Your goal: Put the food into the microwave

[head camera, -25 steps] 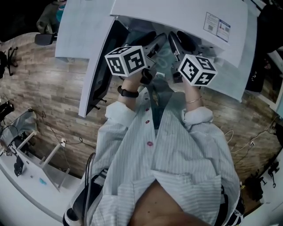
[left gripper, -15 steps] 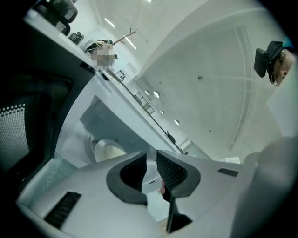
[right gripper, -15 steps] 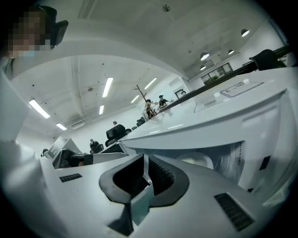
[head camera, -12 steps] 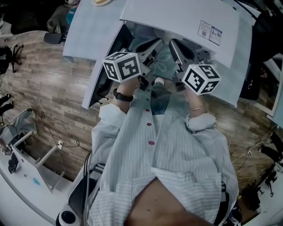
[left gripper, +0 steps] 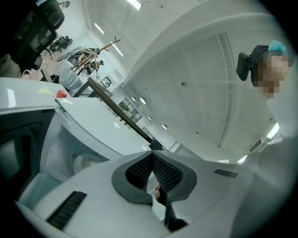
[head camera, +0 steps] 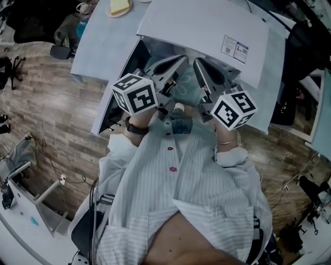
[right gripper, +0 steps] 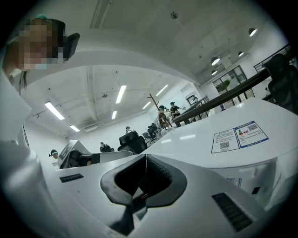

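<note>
A white microwave (head camera: 207, 26) stands before me with its door (head camera: 115, 90) swung open to the left. A yellow slice of food on a plate (head camera: 119, 6) lies on the table's far left, away from both grippers. My left gripper (head camera: 178, 61) and right gripper (head camera: 199, 64) are held side by side, pointing into the opening. The left gripper (left gripper: 151, 152) has just been closing and is shut with nothing between its pads. The right gripper (right gripper: 145, 155) has closed likewise and holds nothing. A pale round plate (left gripper: 86, 162) lies inside the cavity.
The white table (head camera: 98, 36) carries the microwave. A wooden floor (head camera: 46, 103) spreads to the left, where a white desk (head camera: 20, 207) stands at the lower left. A label (right gripper: 237, 136) sits on the microwave's top. Chairs and people are far behind.
Both grippers have risen in front of the microwave opening and their jaws have come together. The plate with the yellow slice has come into view at the top left.
</note>
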`<act>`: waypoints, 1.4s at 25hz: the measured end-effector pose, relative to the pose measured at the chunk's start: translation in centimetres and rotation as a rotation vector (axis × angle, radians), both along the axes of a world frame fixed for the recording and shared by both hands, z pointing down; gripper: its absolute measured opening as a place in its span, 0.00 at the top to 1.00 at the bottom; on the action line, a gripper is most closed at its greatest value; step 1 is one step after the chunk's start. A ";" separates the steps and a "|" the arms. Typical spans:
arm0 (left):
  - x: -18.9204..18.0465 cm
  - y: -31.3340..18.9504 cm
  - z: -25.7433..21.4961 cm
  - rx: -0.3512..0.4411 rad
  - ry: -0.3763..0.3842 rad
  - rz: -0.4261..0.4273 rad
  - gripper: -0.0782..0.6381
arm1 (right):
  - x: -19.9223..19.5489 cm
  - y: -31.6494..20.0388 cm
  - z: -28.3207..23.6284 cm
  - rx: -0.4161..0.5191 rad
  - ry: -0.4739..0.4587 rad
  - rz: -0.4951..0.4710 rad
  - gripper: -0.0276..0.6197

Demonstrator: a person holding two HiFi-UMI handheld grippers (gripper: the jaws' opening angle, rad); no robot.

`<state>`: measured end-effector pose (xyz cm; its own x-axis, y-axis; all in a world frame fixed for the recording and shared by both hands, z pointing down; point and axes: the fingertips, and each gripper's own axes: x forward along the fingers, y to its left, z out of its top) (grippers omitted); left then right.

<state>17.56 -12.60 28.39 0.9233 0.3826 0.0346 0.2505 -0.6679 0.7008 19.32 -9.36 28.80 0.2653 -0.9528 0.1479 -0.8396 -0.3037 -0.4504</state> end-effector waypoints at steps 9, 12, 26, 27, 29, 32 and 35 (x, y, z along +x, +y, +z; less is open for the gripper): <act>0.3 1.3 0.0 0.031 0.005 0.042 0.88 | 0.2 0.7 0.8 -0.006 -0.033 0.012 0.91; 0.2 1.1 0.1 0.040 0.003 0.043 0.88 | 0.2 0.7 0.9 -0.002 -0.039 0.015 0.91; -0.9 1.3 0.2 0.157 -0.003 0.099 0.88 | -1.1 1.0 0.4 -0.009 -0.031 0.006 0.91; -0.9 1.3 0.3 0.171 0.002 0.102 0.88 | -1.1 1.1 0.4 -0.012 -0.027 0.004 0.91; -1.0 1.2 0.4 0.179 0.004 0.108 0.88 | -1.2 1.2 0.2 -0.013 -0.020 0.004 0.91; -1.4 1.2 0.7 0.192 -0.003 0.120 0.88 | -1.4 1.4 0.1 -0.018 -0.009 0.009 0.91; -1.8 1.2 1.0 0.214 -0.008 0.132 0.88 | -1.7 1.5 0.5 -0.034 -0.006 0.004 0.91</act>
<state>15.72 -11.41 29.42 0.8649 0.4834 0.1349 0.3409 -0.7632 0.5489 17.60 -7.87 29.28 0.2684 -0.9461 0.1814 -0.8354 -0.3224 -0.4452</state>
